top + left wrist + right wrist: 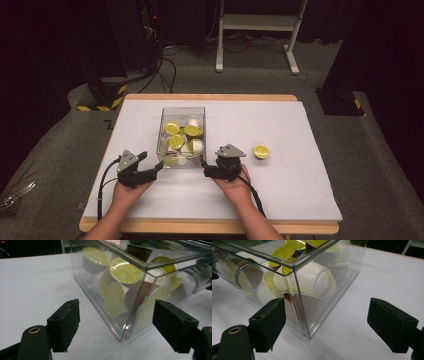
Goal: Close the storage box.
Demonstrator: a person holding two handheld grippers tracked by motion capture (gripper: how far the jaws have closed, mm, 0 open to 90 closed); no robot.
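A clear plastic box (183, 109) on the white table holds several coffee capsules (176, 141) with yellow-green lids and white or brown bodies. One more capsule (261, 151) lies lid-up on the table to the right of the box. My left gripper (152, 161) is at the box's near left corner, open. In the left gripper view that corner of the box (82, 277) stands between the pads (65, 317) of the gripper (116, 305), untouched. My right gripper (206, 168) is at the near right corner, open too (327, 305), and the box (342, 272) corner stands between its jaws.
The table (280, 190) has a wooden rim, with bare white surface to the right and in front of the box. Behind it on the floor are a white frame's legs (292, 60), black stands (102, 95) with yellow stripes, and cables.
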